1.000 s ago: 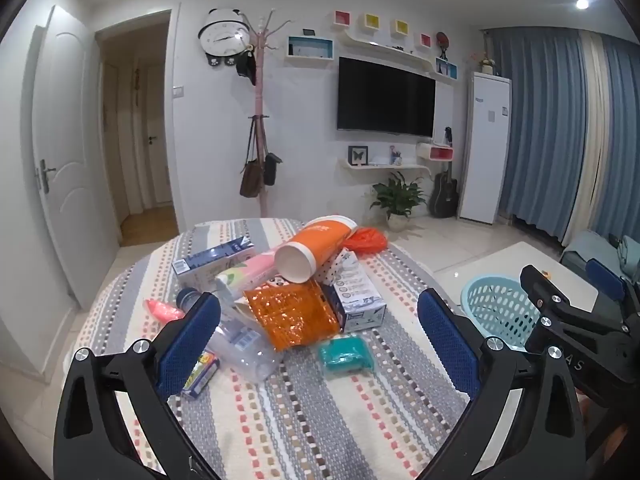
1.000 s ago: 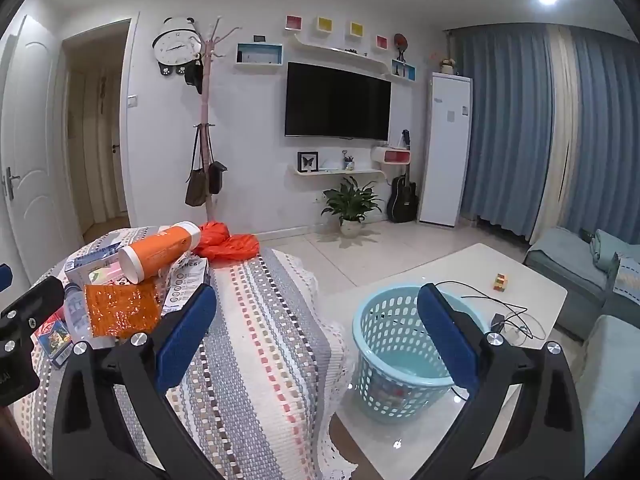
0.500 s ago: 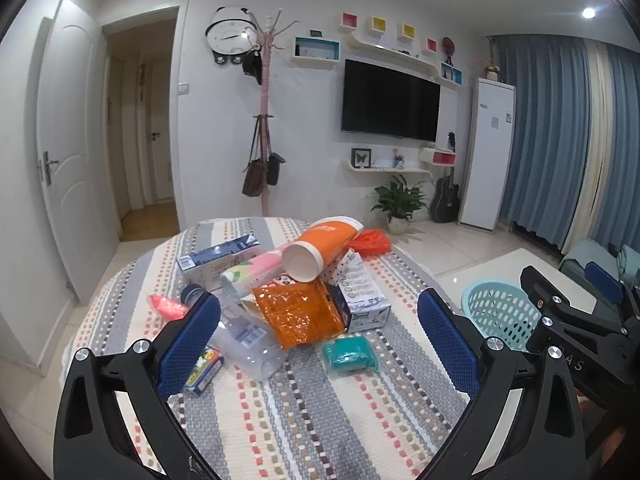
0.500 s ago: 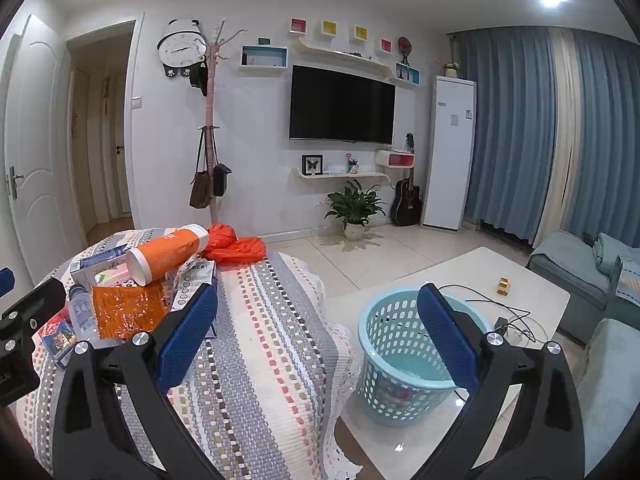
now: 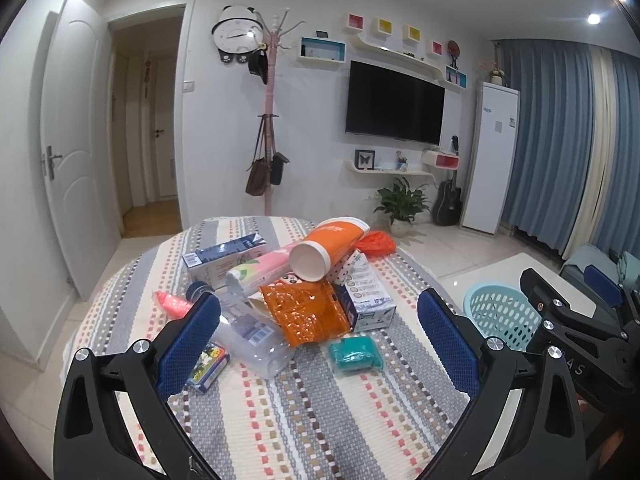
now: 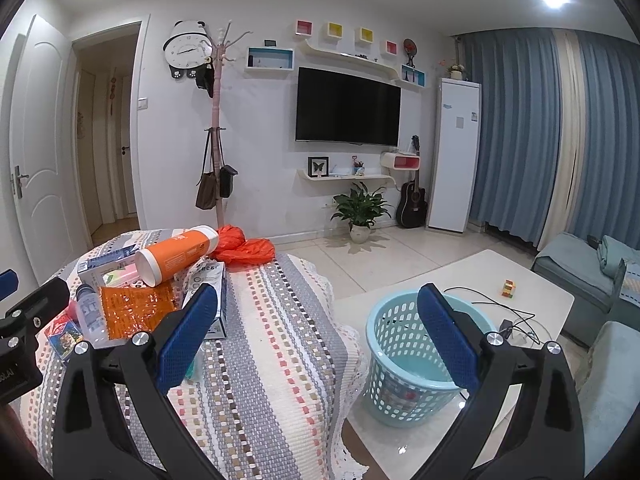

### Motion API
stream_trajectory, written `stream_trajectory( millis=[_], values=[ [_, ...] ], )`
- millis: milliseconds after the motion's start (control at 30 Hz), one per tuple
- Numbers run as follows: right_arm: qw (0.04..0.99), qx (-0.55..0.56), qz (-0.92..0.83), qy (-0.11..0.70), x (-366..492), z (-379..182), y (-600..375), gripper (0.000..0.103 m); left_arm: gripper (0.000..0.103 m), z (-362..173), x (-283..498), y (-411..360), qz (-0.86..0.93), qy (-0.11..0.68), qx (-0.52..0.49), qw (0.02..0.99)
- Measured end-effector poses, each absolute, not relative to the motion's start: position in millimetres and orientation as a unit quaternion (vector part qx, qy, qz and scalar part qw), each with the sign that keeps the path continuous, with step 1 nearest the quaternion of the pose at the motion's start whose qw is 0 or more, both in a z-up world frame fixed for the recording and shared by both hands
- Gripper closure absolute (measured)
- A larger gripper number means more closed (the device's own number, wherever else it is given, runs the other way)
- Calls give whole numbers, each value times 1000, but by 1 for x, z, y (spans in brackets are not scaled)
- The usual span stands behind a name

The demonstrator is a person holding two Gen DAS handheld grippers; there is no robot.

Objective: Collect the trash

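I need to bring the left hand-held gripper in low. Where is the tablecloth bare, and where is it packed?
Bare: the striped tablecloth in front of the teal crumpled packet, and its right side toward the light-blue plastic basket. Packed: the middle, where the orange cylindrical can, orange foil bag and clear plastic bottle overlap.

- A home living room: a flat TV (image 6: 347,110) hangs on the white wall, with small coloured cube shelves (image 6: 335,31) above it.
- A panda-shaped clock (image 5: 237,35) and a pink coat stand (image 5: 269,128) with bags (image 5: 264,174) sit beside an open door (image 5: 68,140) to a hallway.
- A potted plant (image 6: 360,210) and a guitar (image 6: 412,200) stand on the tiled floor, near a tall white air conditioner (image 6: 454,156).
- Blue curtains (image 6: 520,136) cover the right wall, and a sofa (image 6: 576,272) faces a low white coffee table (image 6: 460,276).
- A round tabletop (image 5: 304,392) wears a striped woven cloth.
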State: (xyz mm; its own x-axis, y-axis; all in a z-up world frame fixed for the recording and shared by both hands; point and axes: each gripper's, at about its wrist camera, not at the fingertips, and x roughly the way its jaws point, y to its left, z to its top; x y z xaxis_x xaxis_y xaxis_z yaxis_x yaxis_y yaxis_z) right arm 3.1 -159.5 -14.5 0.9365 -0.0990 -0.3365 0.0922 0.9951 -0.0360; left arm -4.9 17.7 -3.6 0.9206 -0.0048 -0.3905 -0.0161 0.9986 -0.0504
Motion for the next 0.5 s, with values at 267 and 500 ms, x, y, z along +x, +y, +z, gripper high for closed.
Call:
stream_trajectory(
  millis=[267, 500],
  values=[
    [984, -10, -47, 172, 3, -17, -158, 8, 8, -5, -6, 21, 4, 200, -31, 979],
    [984, -11, -45, 175, 1, -20, -155, 8, 8, -5, -6, 24, 4, 201, -35, 979]
  ],
)
